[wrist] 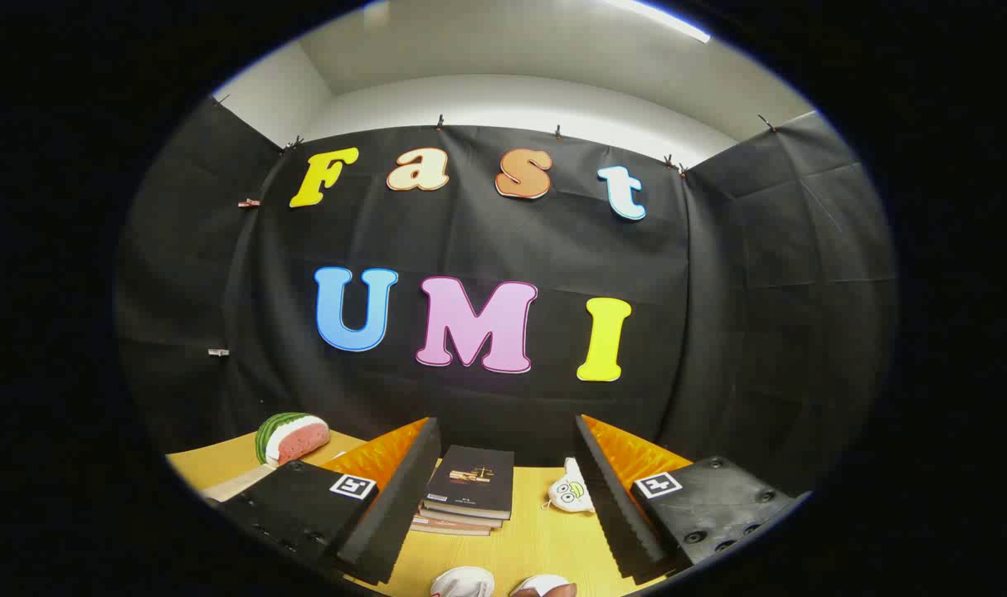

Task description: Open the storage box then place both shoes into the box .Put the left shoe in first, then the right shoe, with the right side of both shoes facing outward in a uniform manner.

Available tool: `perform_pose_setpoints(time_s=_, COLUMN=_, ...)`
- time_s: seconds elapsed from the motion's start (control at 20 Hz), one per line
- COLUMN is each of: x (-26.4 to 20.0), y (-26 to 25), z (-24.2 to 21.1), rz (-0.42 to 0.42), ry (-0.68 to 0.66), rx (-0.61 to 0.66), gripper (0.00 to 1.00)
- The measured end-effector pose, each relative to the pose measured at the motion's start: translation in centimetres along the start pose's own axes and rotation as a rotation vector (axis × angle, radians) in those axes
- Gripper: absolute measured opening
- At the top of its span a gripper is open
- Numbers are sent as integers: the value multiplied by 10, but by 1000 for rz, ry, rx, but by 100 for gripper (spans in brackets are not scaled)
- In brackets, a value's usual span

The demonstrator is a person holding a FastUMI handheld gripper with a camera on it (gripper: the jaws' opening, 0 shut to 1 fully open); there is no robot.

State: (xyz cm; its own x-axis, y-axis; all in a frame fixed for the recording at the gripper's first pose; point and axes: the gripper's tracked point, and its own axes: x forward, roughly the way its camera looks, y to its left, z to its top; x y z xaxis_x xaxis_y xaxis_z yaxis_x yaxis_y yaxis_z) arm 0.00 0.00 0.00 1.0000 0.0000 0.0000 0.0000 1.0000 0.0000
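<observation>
Gripper spread wide, nothing between the fingers; it hangs above the table with air under the tips. Each finger is a flat wedge with a ribbed foam-like inner face, and each carries a blocky matte mount with a square black-and-white marker on top.

Table: smooth light wood-grain top, lower centre of frame.

Books: small stack between the fingers and beyond them, lower centre. Top one is a dark matte cover, rectangular, with thinner paler spines showing underneath.

Plush: small white soft toy with a cartoon face, just right of the books and close against the right finger's inner face.

Watermelon: slice-shaped soft toy, striped green rind, white band, pink flesh, lower left, lying on the table beyond the left finger.

Shoes: two rounded white tops at the very bottom of the frame, between the fingers and nearer than the books. They look fabric-like, but too little shows to tell left from right or how they face. The second one lies just right of the first, with a reddish edge.

Wall: black creased cloth behind, clipped along the top.
</observation>
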Motion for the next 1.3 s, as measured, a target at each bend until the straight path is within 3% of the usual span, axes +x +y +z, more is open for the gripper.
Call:
perform_pose_setpoints(time_s=0.95, x=-2, y=7, z=-5, rz=25, ry=15, rx=48, gripper=97)
perform_pose_setpoints(time_s=1.05, x=-4, y=25, z=-6, rz=93, ry=30, rx=70, gripper=97)
perform_pose_setpoints(time_s=1.3, x=-9, y=83, z=-28, rz=368, ry=200, rx=250, gripper=97)
